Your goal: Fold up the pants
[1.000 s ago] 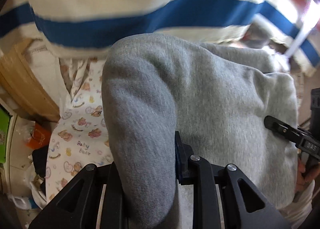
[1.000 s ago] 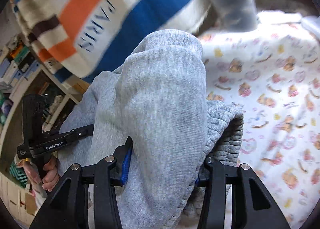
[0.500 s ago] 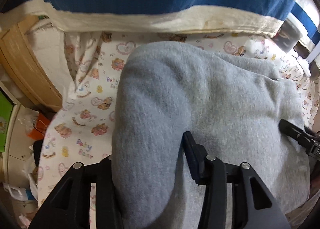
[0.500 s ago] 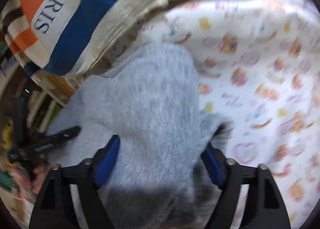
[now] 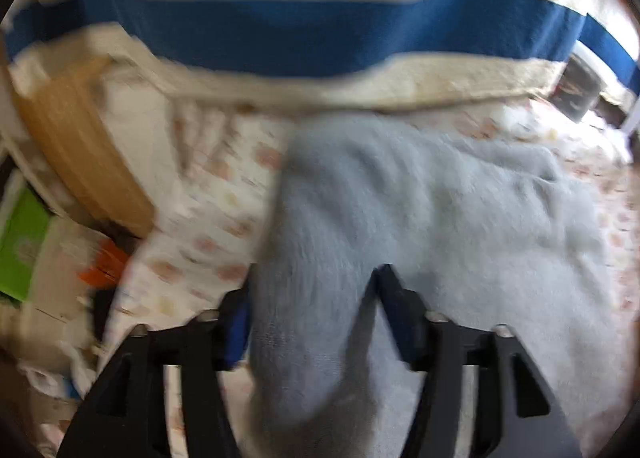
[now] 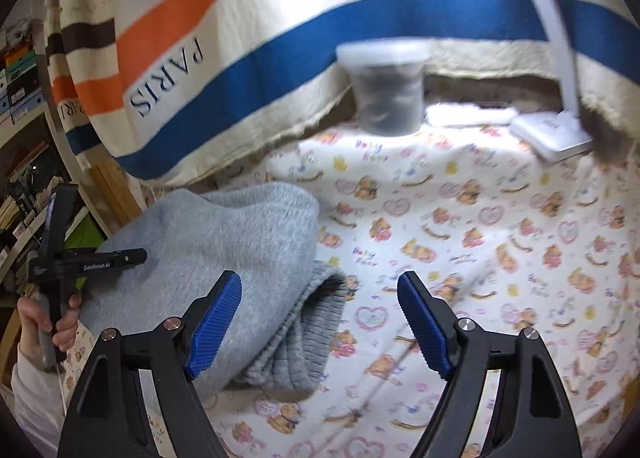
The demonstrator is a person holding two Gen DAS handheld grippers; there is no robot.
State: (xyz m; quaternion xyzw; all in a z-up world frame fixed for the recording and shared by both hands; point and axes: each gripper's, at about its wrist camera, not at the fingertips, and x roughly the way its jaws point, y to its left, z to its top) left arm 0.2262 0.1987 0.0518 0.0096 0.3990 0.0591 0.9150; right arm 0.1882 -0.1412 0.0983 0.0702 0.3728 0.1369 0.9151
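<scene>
- Left wrist view, blurred: my left tool [image 5: 312,298] has a thick fold of the grey pants [image 5: 420,218] between its fingers, which stand fairly wide on either side of the cloth; I cannot tell whether they still pinch it. The rest of the pants spreads ahead and to the right of the tool on the bear-print sheet [image 5: 208,226]. A striped blanket [image 5: 320,34] hangs beyond.
- Right wrist view: my right tool [image 6: 320,310] is spread wide and holds nothing. The folded pants [image 6: 224,242] lie to its left on the sheet [image 6: 500,258], the ribbed waistband [image 6: 304,330] just inside the left finger. Far ahead stand a lidded tub [image 6: 386,90] and a white lamp [image 6: 552,126].
</scene>
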